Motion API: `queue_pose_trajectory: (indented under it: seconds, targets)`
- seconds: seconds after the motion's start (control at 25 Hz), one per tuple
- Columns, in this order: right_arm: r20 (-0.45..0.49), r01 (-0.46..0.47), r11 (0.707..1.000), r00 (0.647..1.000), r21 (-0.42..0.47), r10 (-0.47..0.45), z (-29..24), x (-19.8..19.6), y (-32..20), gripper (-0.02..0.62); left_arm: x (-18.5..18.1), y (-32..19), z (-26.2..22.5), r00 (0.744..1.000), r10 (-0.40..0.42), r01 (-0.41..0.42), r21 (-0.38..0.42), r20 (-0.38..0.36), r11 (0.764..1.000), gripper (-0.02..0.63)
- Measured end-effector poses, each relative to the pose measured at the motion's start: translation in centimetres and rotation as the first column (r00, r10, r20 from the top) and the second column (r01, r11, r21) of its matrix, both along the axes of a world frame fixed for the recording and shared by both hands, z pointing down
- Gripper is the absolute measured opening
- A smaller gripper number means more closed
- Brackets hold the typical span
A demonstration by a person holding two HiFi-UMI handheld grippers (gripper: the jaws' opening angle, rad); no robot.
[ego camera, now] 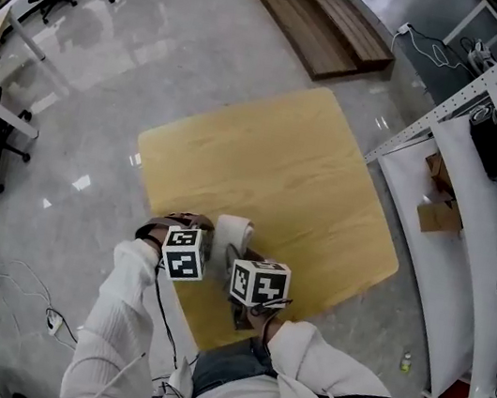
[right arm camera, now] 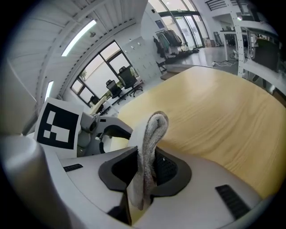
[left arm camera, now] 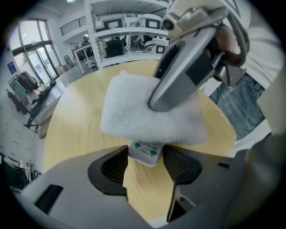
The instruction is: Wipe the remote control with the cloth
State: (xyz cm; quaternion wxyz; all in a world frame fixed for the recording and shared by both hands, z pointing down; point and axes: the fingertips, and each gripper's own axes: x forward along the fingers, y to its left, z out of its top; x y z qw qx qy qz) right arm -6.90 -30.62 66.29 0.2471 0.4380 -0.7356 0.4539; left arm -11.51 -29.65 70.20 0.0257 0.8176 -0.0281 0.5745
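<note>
wiping looks under way. the left gripper (left arm camera: 145,157) clamps the remote (left arm camera: 144,149) by its near end at the table's (ego camera: 311,166) 6 o'clock edge. the right gripper (right arm camera: 144,170) pinches the folded cloth (right arm camera: 151,134), draped over the remote toward 12 o'clock. most passes probably remain.

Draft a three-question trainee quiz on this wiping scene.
1. True or false: the cloth covers the whole remote control.
2. What do the right tongs grip? A) the cloth B) the remote control C) nothing
3. Short answer: which tongs hold the remote control?

Key: 1. False, its button end sticks out from under the cloth. 2. A. 3. The left tongs.
</note>
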Motion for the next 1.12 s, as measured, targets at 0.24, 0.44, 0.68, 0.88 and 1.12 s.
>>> queue_pose_trajectory:
  seconds: [0.24,0.44,0.68,0.88,1.12]
  targets:
    - [-0.042,-0.052,0.999,0.998,-0.017,0.051,0.3,4.5,1.4,0.089,-0.4,0.0,0.1,1.0,0.006,-0.006,-0.016,0.009,1.0,0.249]
    - [-0.082,-0.128,0.992,0.989,-0.014,0.127,-0.2,9.5,3.2,0.089,-0.3,-0.1,0.2,1.0,0.013,-0.013,-0.023,0.018,1.0,0.249]
    - [0.167,-0.086,0.995,0.983,0.052,0.076,-6.0,5.6,1.6,0.089,-0.2,0.0,0.2,1.0,0.022,-0.021,-0.031,0.018,0.999,0.249]
    - [0.269,0.031,0.999,0.963,-0.043,-0.018,-3.7,-1.6,-0.1,0.089,-0.3,0.2,0.1,1.0,0.019,-0.019,-0.033,0.022,0.999,0.249]
    - [0.115,0.009,0.998,0.993,-0.062,-0.002,-0.2,-0.7,-0.6,0.089,-0.1,0.1,0.1,0.999,0.027,-0.026,-0.033,0.023,0.999,0.249]
